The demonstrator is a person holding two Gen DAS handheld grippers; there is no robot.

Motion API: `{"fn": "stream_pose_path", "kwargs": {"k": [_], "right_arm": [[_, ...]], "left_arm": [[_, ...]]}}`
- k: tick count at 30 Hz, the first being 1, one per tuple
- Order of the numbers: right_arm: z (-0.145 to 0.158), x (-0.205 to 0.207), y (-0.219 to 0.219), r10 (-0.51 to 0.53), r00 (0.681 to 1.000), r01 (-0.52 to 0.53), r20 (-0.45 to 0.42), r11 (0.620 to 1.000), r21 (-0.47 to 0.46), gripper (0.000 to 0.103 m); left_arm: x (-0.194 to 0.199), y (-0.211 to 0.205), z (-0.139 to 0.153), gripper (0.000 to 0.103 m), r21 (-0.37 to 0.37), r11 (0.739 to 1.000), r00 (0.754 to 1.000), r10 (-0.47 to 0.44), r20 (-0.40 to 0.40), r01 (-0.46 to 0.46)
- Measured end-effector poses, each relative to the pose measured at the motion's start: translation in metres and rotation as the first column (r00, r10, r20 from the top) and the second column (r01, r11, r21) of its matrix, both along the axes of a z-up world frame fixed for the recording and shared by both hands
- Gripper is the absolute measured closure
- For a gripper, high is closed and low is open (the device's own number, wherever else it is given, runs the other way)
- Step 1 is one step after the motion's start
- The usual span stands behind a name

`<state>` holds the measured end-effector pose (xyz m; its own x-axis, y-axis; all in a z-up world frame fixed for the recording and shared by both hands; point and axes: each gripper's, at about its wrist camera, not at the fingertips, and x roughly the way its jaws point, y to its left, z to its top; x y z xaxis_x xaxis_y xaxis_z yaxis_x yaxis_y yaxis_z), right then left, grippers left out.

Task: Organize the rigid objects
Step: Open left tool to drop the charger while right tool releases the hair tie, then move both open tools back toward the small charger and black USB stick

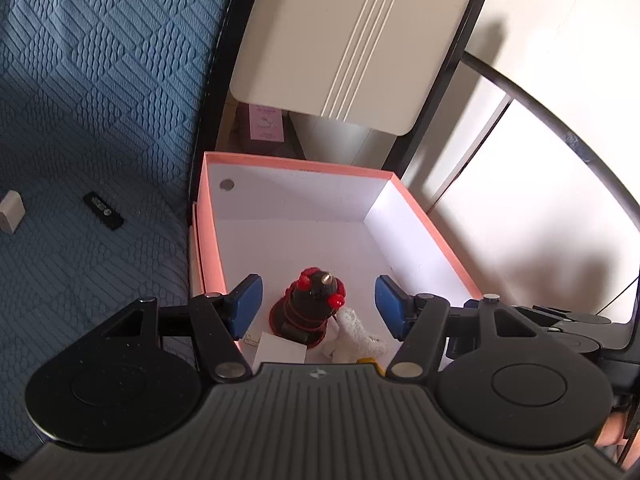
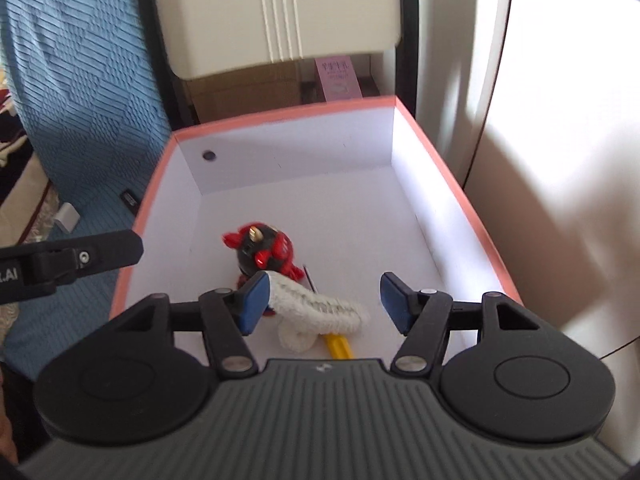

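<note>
Right wrist alone shows yellow stick (image 2: 339, 346) under white knit (image 2: 320, 306).

Strong daylight enters from the right and burns the pale cream wall (image 1: 560, 92) to white glare, with soft grey shadows on it. The right wrist view is slightly blurred. Fisheye distortion bends the blue quilted textured bedcover (image 1: 92, 92) at the edges.

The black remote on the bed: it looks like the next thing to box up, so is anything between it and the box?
Nothing visible does. The remote lies flat on the blue bedspread just left of the box, whose top is open. A white block lies on the remote's far side, out of the path. Both grippers are open.
</note>
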<state>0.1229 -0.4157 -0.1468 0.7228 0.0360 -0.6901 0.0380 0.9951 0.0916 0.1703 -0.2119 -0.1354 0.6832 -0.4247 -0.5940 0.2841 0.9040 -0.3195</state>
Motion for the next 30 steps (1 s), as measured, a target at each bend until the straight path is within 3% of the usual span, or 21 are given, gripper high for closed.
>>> {"fn": "stream_pose_path", "kwargs": {"k": [13,23,30], "right_arm": [[0.048,-0.029,0.054,0.084,0.987,-0.084,0.137,0.996,-0.007,0.039],[0.040,-0.042,0.112,0.156,0.978,-0.151,0.139,0.987,-0.048,0.039],[0.035,-0.047,0.146,0.181,0.975,-0.178,0.132,0.983,-0.035,0.039]], "left_arm": [[-0.045,0.052,0.048,0.035,-0.035,0.999,0.989,0.046,0.141,-0.042],[-0.064,0.106,0.056,0.035,-0.074,0.992,0.979,0.112,0.173,-0.100],[-0.075,0.133,0.050,0.035,-0.036,0.994,0.977,0.106,0.185,-0.101]]}}
